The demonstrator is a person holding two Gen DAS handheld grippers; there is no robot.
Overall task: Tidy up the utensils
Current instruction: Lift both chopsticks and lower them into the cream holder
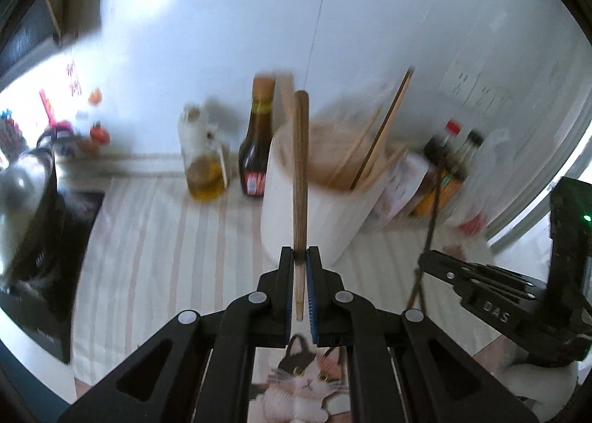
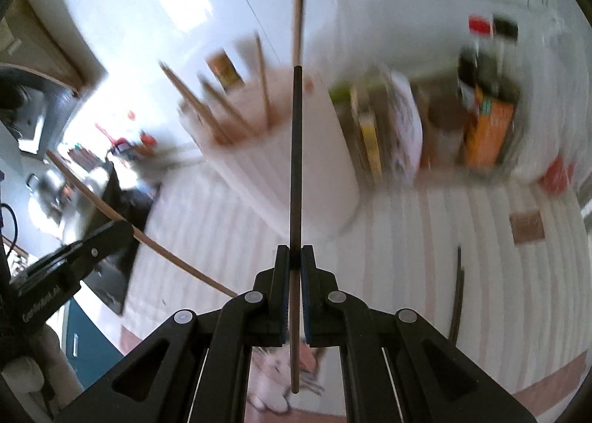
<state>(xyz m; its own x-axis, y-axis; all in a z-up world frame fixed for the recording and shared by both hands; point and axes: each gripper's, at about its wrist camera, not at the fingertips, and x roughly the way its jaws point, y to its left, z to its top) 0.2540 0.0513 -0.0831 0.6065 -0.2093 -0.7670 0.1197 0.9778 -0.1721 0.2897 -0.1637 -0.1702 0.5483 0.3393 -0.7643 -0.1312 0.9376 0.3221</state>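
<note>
My left gripper (image 1: 300, 256) is shut on a light wooden chopstick (image 1: 300, 164) that stands up in front of a white holder (image 1: 325, 216). Several wooden chopsticks (image 1: 384, 127) lean inside the holder. My right gripper (image 2: 295, 256) is shut on a dark chopstick (image 2: 296, 164), also in front of the white holder (image 2: 259, 171). In the left wrist view the right gripper (image 1: 421, 262) shows at the right with its dark chopstick (image 1: 433, 212). The right wrist view shows the left gripper (image 2: 127, 229) with its light chopstick (image 2: 174, 260). Another dark chopstick (image 2: 458, 297) lies on the striped cloth (image 2: 407, 256).
An oil bottle (image 1: 205, 168) and a dark sauce bottle (image 1: 255, 149) stand left of the holder by the white wall. More condiment bottles (image 1: 449, 156) and packets (image 2: 488, 127) crowd its right side. A black cooker (image 1: 33, 238) stands at the left. A cat-print mat (image 1: 303, 375) lies below the grippers.
</note>
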